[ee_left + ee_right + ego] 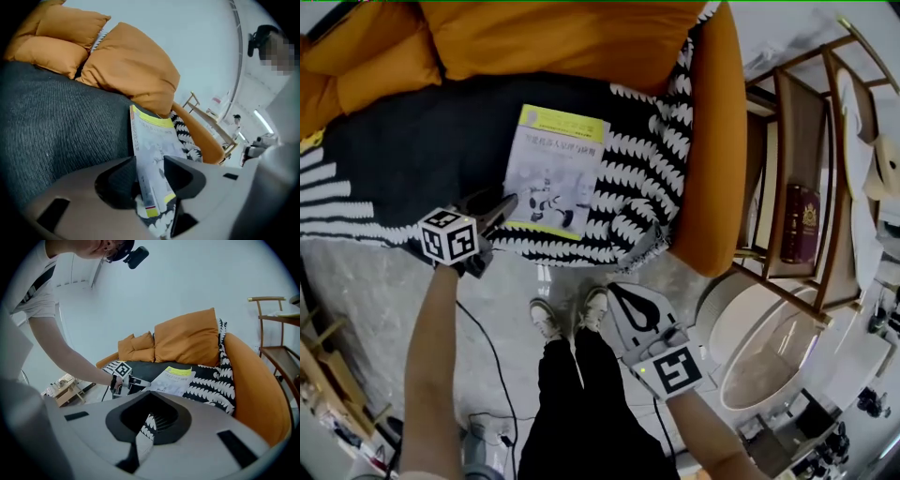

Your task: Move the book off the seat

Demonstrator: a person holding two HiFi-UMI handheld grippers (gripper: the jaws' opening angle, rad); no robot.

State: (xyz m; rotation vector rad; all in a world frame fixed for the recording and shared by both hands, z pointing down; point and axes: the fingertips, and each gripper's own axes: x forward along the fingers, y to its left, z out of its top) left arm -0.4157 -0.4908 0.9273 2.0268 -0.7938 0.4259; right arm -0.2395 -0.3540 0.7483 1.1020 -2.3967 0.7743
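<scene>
A thin white book with a yellow band [553,169] lies flat on the dark grey seat [422,159] of an orange sofa, partly on a black-and-white patterned throw [649,178]. My left gripper [499,212] sits at the book's near left corner. In the left gripper view that corner of the book [152,159] lies between the jaws, which stand apart, open. My right gripper [617,291] hangs over the floor in front of the sofa, jaws together and empty. From the right gripper view the book [176,379] and the left gripper [136,381] show ahead.
Orange cushions [553,37] line the sofa back, and the orange armrest [722,141] bounds the seat on the right. A wooden rack [787,187] holding a dark red book [800,222] stands beyond it. A round white table [769,352] is near. A cable [487,356] lies on the floor by the person's feet [570,314].
</scene>
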